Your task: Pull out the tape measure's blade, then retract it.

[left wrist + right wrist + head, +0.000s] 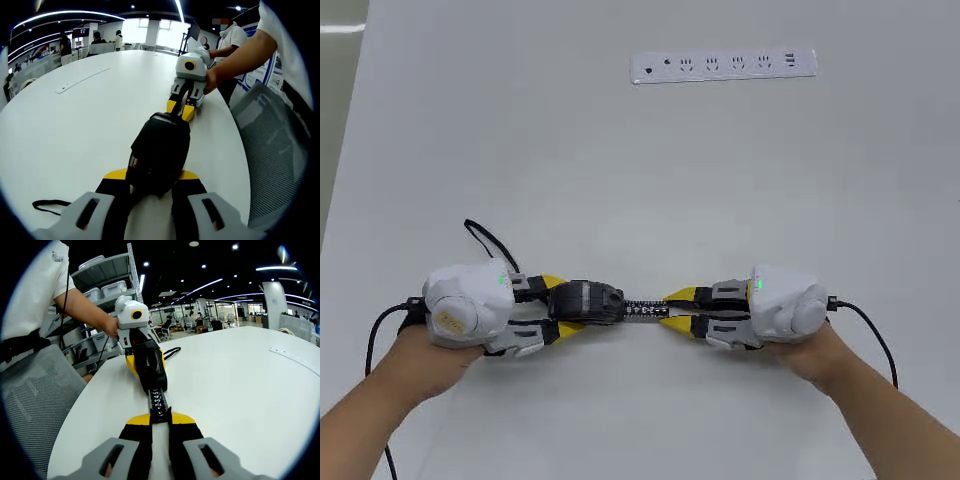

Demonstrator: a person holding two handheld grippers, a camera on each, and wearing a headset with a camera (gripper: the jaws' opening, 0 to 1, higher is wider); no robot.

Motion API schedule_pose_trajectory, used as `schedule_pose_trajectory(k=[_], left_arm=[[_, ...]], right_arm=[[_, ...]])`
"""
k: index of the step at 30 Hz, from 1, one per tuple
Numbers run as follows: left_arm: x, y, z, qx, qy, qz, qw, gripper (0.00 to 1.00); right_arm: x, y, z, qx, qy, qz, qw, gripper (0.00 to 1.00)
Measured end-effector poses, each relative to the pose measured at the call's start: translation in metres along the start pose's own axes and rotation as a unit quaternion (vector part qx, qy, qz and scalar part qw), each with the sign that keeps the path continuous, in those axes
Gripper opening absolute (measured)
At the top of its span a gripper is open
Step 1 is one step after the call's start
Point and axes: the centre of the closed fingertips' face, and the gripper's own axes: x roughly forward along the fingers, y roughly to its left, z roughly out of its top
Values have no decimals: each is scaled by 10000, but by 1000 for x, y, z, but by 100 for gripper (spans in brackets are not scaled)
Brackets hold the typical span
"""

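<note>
A black tape measure case (pixel 585 301) rests on the white table, held between the yellow-tipped jaws of my left gripper (pixel 558 303), which is shut on it. In the left gripper view the case (pixel 159 150) sits between the jaws of my left gripper (pixel 150 176). A short length of black blade with white numbers (pixel 645 308) runs from the case to my right gripper (pixel 676 311), which is shut on the blade's end. The right gripper view shows the blade (pixel 157 401) leading from my right gripper (pixel 160 418) back to the case (pixel 149 363).
A white power strip (pixel 723 66) lies flat at the far side of the table. A black strap (pixel 488 240) trails behind the left gripper, and cables run back from both hands. The table edge runs along the left. People and shelving stand beyond the table.
</note>
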Motion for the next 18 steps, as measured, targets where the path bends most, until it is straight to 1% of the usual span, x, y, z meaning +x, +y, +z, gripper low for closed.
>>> schedule_pose_trajectory(k=[18], left_arm=[[0,0,1,5,5,-2,10000,28]], right_arm=[[-8,-1,-3,49,-26,-45,10000,9]])
